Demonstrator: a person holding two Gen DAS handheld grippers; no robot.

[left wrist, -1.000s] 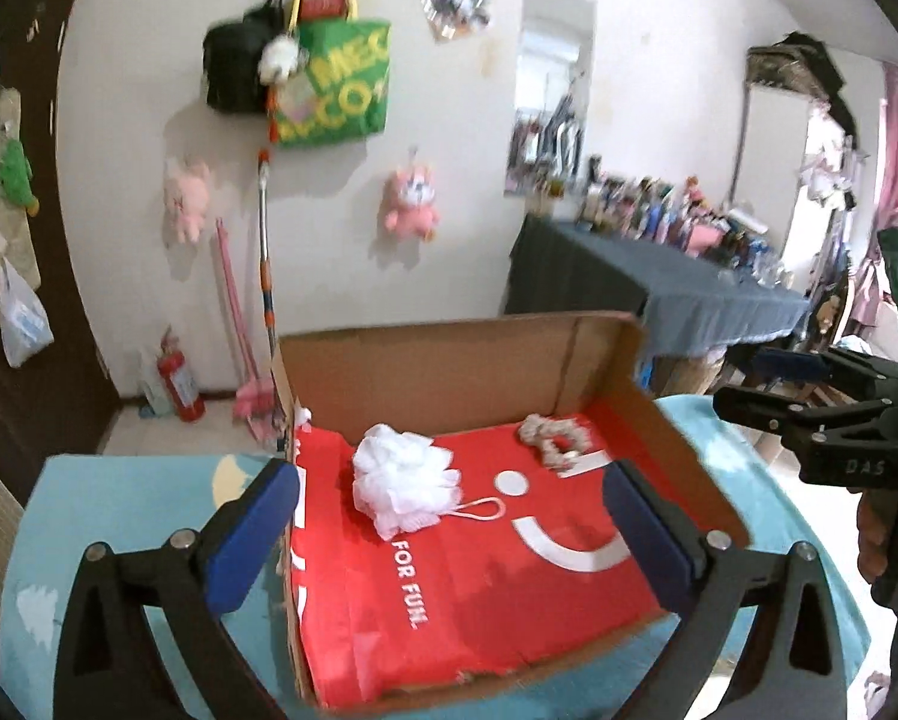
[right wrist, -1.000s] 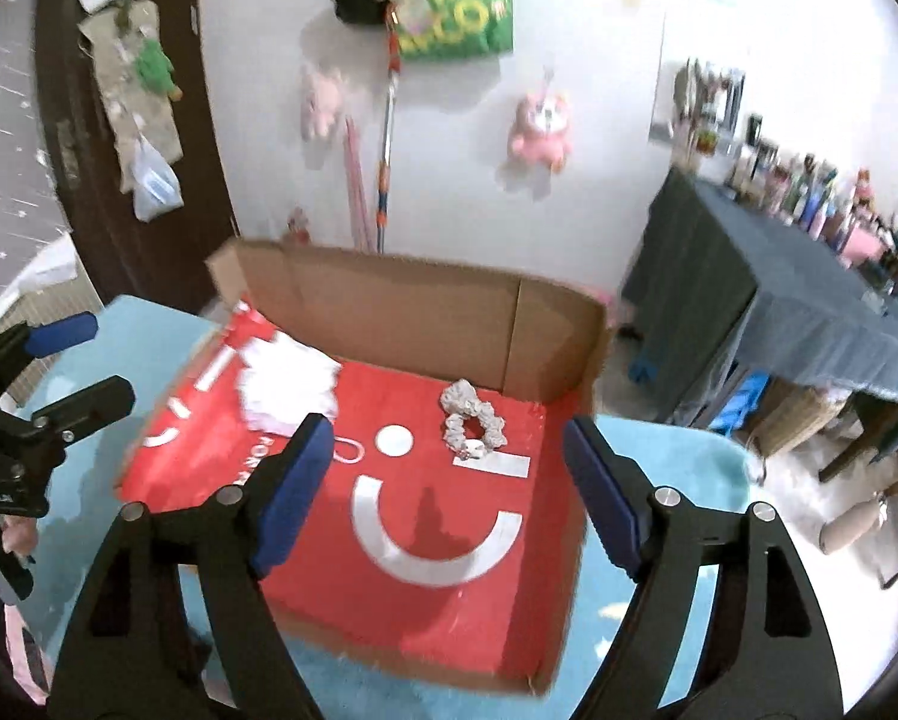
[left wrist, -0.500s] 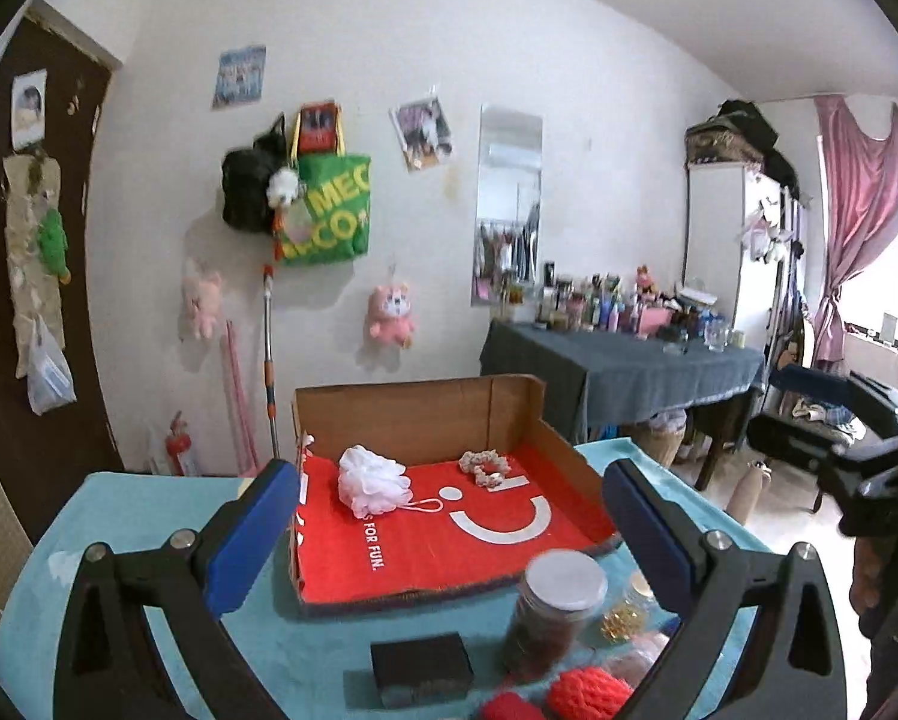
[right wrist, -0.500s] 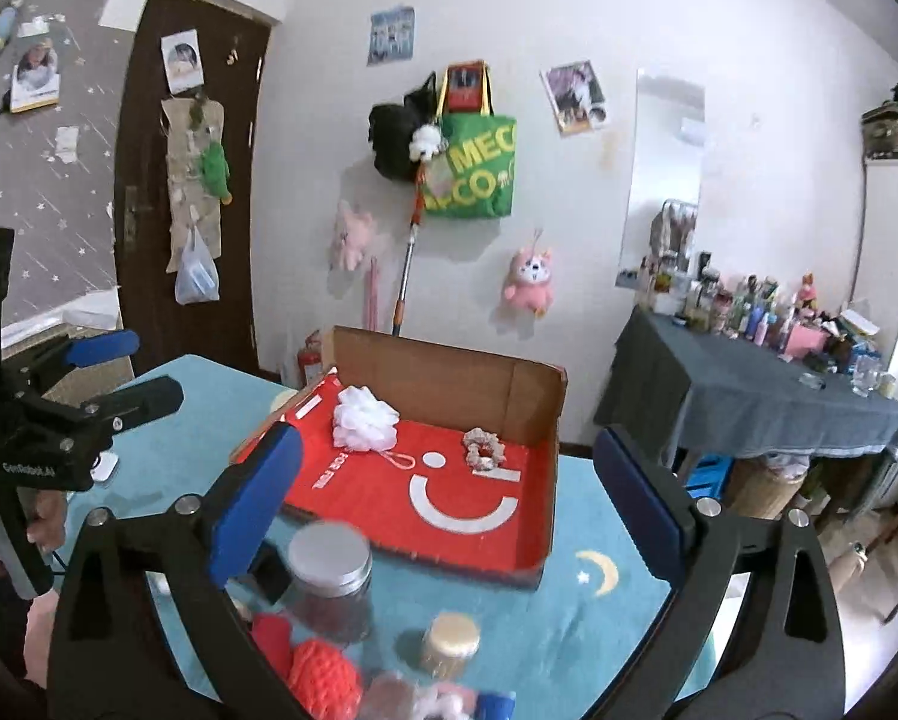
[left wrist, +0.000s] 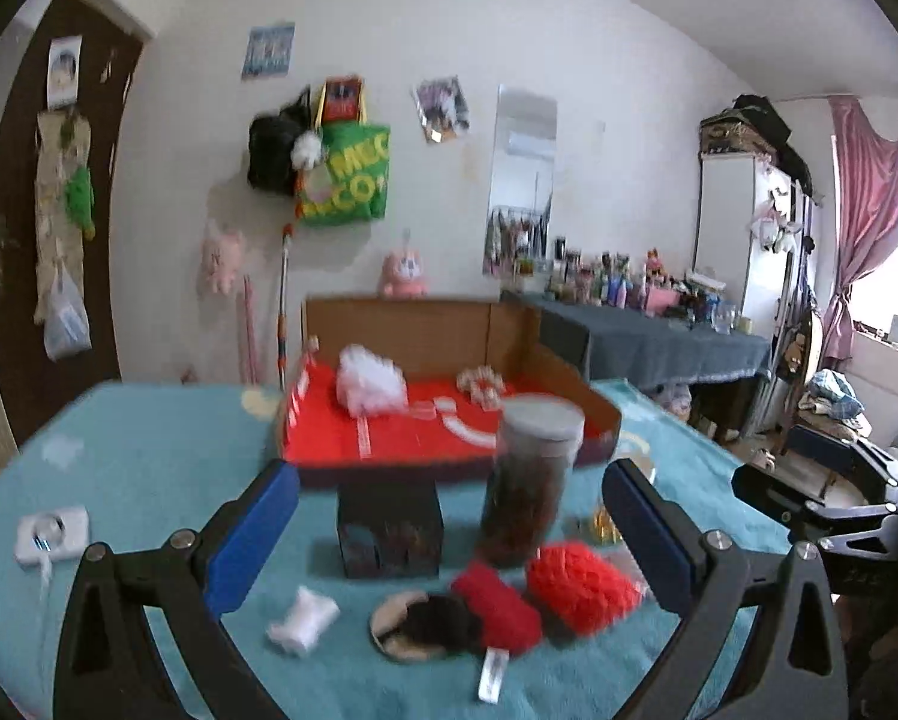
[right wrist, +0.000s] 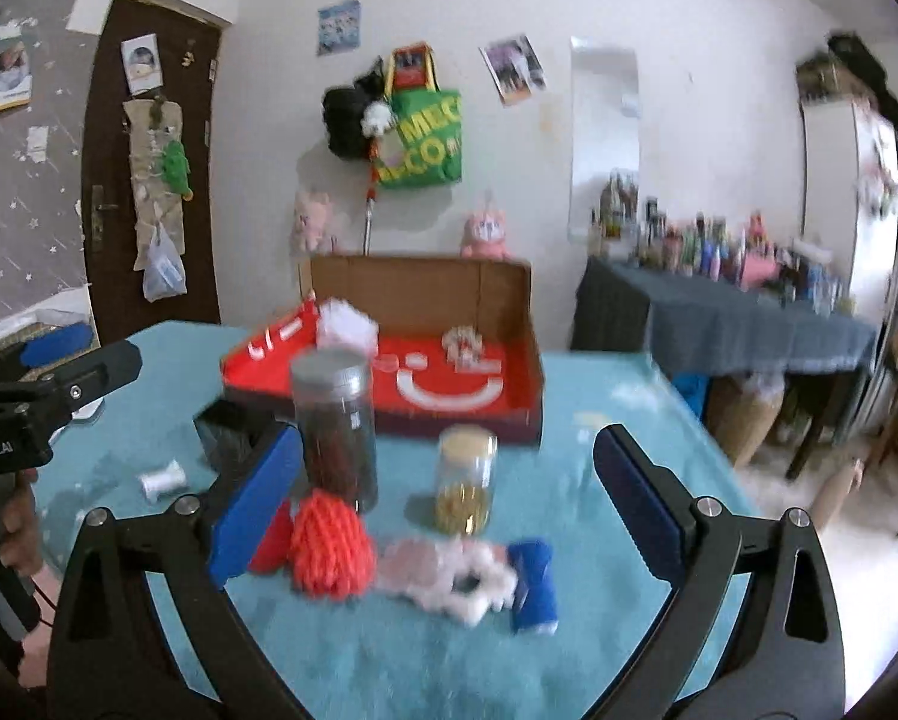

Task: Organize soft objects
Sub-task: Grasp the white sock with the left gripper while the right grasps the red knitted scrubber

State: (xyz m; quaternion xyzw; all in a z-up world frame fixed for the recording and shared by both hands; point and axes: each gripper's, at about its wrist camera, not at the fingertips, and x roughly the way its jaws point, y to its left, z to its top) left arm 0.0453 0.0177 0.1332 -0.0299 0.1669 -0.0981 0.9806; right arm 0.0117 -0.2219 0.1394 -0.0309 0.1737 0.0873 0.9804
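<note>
Box: the cardboard box [right wrist: 425, 300] with a red liner sits at the centre of the right-wrist frame, on the teal table [right wrist: 616, 420].
Already in box: a white bath pouf [right wrist: 347, 324] at its left end and a pale scrunchie [right wrist: 463, 345] right of it.
Soft items left out: red yarn ball [right wrist: 329, 546] at lower centre-left; a second red soft piece [left wrist: 496, 609] just beside it; white fluffy piece [right wrist: 466, 576] and blue cloth roll [right wrist: 535, 585] to its right.
Hard items: dark-filled jar [right wrist: 335, 426] touching or just behind the yarn ball; small gold-filled jar [right wrist: 465, 474]; black box [left wrist: 389, 519]. Leave these.
Right claw [right wrist: 449, 492]: spread wide, nothing between the pads; its jaws have just been opening.
Left claw [left wrist: 449, 540]: spread wide, empty.
Handling: the yarn ball looks light and squashy; you should pinch it across its middle, firmly enough to compress it.
Risk: the tall jar stands close, so approach from the near side to avoid tipping it.
</note>
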